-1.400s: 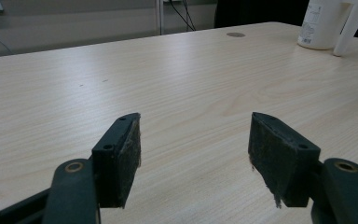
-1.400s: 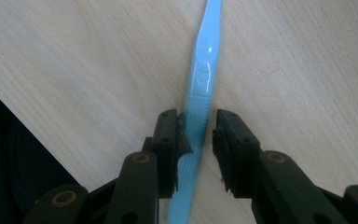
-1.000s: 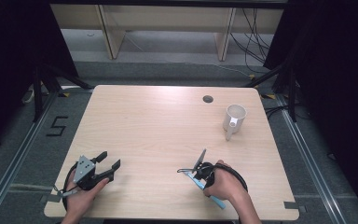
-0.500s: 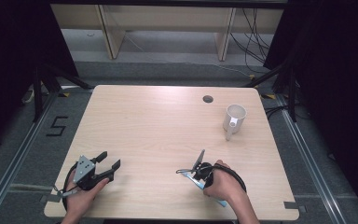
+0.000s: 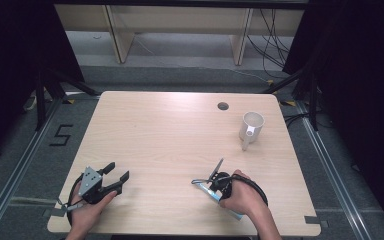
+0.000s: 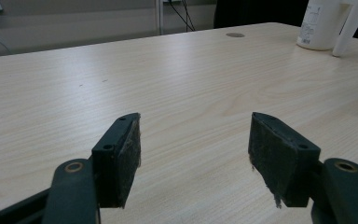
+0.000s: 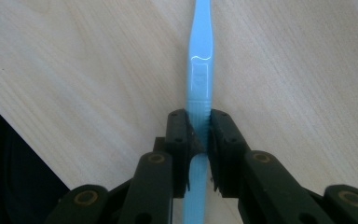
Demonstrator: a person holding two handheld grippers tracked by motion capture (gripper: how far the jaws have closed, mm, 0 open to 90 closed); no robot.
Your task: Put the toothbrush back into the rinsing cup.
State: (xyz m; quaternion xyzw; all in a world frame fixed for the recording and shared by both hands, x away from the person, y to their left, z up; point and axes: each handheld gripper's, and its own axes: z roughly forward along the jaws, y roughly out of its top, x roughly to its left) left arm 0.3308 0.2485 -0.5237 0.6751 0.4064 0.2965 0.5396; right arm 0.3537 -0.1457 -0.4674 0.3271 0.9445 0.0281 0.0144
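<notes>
A slim light-blue plastic handle [image 7: 199, 70], like that of a toothbrush, lies on the pale wooden table [image 5: 170, 135] near its front edge, right of centre. The right gripper [image 7: 198, 133] pinches it: both black jaws have just been closing and their pads now press on the ribbed part of the handle, which runs on beyond them across the wood. In the high view the same gripper [image 5: 215, 180] sits in the person's right hand [image 5: 242, 197]. The left gripper [image 6: 193, 154], near the front left corner, has its jaws spread with bare table between them. A white plastic mug [image 5: 251, 127] stands well apart near the far right edge, just beside a small round dark hole [image 5: 223, 106] in the tabletop
</notes>
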